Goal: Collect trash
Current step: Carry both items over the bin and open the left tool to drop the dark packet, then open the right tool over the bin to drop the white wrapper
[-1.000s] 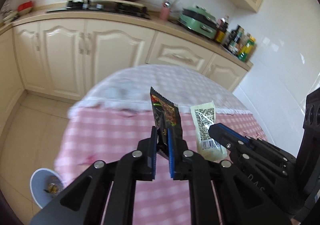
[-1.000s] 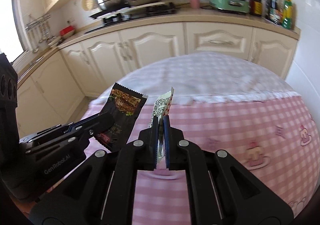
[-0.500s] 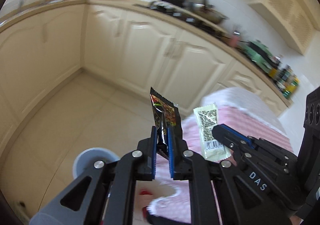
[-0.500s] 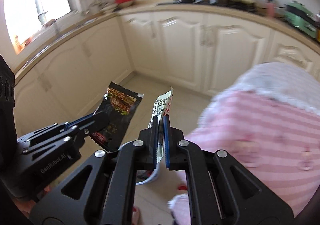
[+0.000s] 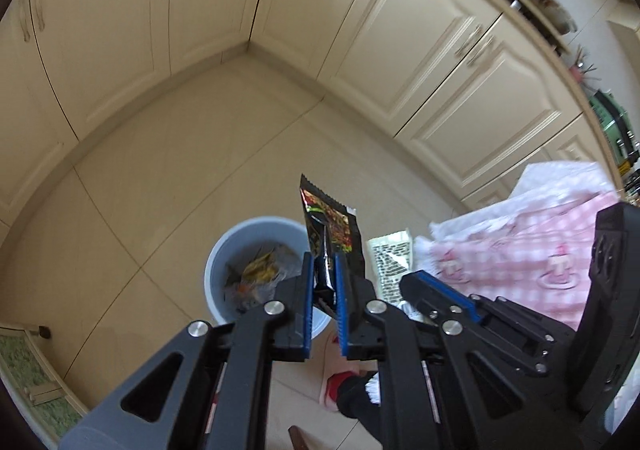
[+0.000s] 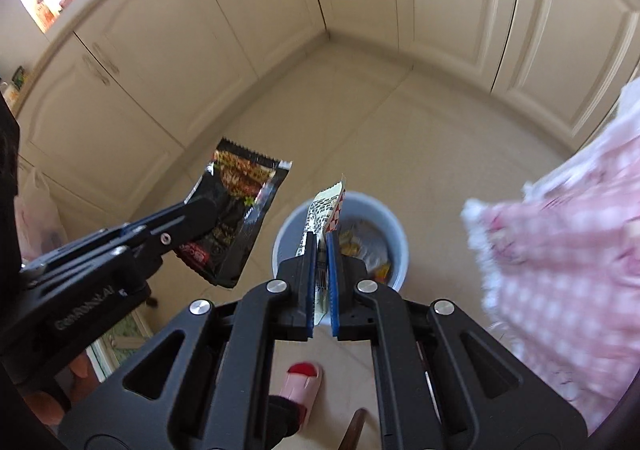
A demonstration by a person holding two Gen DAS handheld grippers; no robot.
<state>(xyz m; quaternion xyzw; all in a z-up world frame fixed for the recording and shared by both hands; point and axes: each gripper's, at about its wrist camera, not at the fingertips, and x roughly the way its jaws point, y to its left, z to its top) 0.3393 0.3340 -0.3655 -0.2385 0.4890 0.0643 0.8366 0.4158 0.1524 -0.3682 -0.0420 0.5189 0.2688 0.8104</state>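
With both tools loaded, I'm lining up the drop. My left gripper [image 5: 323, 282] is clamped on the black, glossy snack wrapper with the red-and-yellow print [image 5: 330, 228], which stands up from the blue pads. My right gripper [image 6: 319, 274] is pinched on the pale, flat sachet with black lettering and a red-checked edge [image 6: 326, 210]. The landmark is the round light-blue plastic bin [image 6: 396, 250] on the beige tiled floor [image 5: 168, 154], already holding crumpled wrappers.

In my judgement the sachet sits over the bin's mouth; the black wrapper hangs nearer the bin's rim, on its left as the right camera sees it. So I'd bring the left tool further over the opening before letting go, lower both so the light film can't flutter away, and open one tool at a time.

The right view shows the wrapper's full printed face and a pink slipper [image 6: 301, 386] on the near side of the bin; the left view shows the sachet's barcode face and the pink checked tablecloth [image 5: 532, 246] to the bin's right.
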